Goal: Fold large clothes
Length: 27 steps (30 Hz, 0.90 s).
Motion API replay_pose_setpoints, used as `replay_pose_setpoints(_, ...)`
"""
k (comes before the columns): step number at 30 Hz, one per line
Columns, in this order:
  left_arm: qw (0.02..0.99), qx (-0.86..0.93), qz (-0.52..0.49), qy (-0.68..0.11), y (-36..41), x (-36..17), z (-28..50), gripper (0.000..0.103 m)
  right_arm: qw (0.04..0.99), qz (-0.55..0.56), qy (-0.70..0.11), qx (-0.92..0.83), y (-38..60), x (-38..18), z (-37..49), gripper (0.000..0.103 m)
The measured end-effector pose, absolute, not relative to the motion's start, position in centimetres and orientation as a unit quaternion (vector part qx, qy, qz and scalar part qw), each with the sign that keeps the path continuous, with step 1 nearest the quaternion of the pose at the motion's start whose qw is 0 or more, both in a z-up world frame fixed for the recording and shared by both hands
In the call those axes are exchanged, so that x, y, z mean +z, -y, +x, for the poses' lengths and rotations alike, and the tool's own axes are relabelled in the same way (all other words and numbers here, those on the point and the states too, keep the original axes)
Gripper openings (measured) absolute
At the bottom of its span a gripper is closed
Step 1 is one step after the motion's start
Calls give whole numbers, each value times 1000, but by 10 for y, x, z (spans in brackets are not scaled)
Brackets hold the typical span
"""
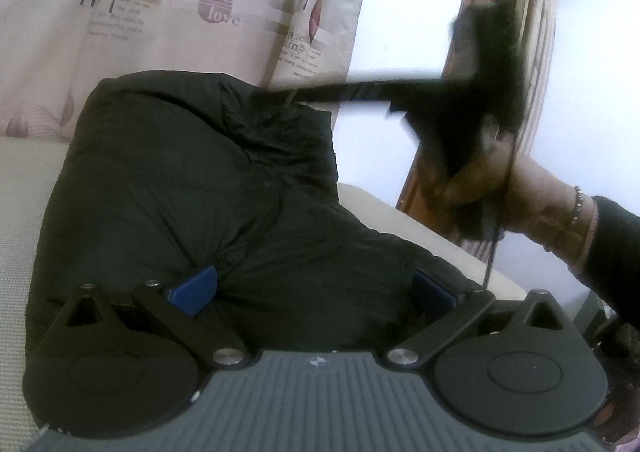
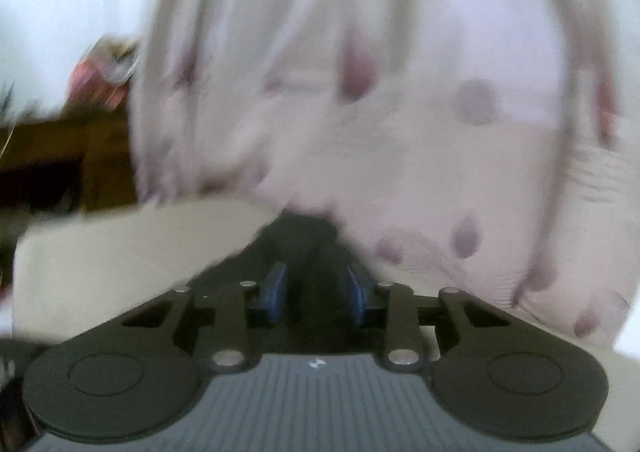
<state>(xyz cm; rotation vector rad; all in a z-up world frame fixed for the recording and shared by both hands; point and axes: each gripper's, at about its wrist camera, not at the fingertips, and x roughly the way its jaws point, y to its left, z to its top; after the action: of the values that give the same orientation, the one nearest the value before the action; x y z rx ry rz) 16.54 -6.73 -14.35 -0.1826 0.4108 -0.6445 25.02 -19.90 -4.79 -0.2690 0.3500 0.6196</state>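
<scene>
Bright backlit daylight — right view motion-blurred, fisheye-bent edges.

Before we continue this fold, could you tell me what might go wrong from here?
The right gripper holds only a thin stretch of the black jacket, pulled taut; it could slip free. The left gripper is open and grips nothing, so the pull may drag the jacket across the beige surface.

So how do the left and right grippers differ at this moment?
The left gripper has its jaws wide apart; the right gripper has them much narrower. The left gripper's view is sharp and filled by the dark jacket; the right gripper's is blurred and faces the leaf-print curtain. Dark cloth shows between the right jaws, but a pinch is unclear. Both have blue pads.
</scene>
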Motion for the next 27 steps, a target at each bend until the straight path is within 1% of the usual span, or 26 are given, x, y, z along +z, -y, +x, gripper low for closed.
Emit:
replay_pose_setpoints(1, 924, -315, -87, -199, 68, -144, 165, 102, 924, -171, -201, 277, 189, -62, 259, 29)
replay_pose_setpoints(2, 923, -318, -85, -199, 69, -145, 165, 102, 918, -189, -232, 262, 187, -75, 270, 28)
replay_pose_setpoints(6, 919, -333, -67, -203, 74, -148, 163, 102, 917, -110, -291, 249, 208, -103, 296, 28)
replay_pose_setpoints(8, 916, -338, -54, -208, 79, -149, 163, 102, 915, -97, -305, 248, 212, -115, 300, 28)
replay_pose_setpoints(11, 913, -343, -45, -215, 82, -151, 165, 102, 911, -48, -320, 257, 222, -131, 313, 28)
replay_pose_setpoints(13, 912, -344, -44, -218, 83, -154, 165, 101, 911, -14, -319, 263, 228, -142, 316, 28)
replay_pose_setpoints(15, 911, -345, -47, -222, 83, -155, 166, 101, 912, -13, -314, 265, 227, -146, 315, 28)
replay_pose_setpoints(17, 910, -345, -41, -226, 84, -157, 167, 101, 909, -7, -317, 270, 233, -142, 316, 28)
replay_pose_setpoints(19, 909, -347, -39, -229, 85, -155, 168, 101, 910, -7, -329, 251, 244, -123, 312, 28)
replay_pose_setpoints(20, 908, -348, -43, -230, 84, -155, 170, 101, 918, -8, -316, 239, 252, -112, 298, 31)
replay_pose_setpoints(21, 908, -349, -44, -229, 83, -154, 171, 101, 930, -16, -279, 240, 260, -91, 275, 31)
replay_pose_setpoints(23, 908, -350, -43, -226, 83, -155, 169, 101, 936, -28, -243, 252, 266, -67, 238, 31)
replay_pose_setpoints(25, 910, -348, -38, -223, 84, -156, 168, 102, 936, -51, -231, 262, 261, -56, 204, 31)
replay_pose_setpoints(27, 910, -348, -37, -221, 84, -156, 167, 102, 932, -81, -223, 273, 251, -61, 166, 31)
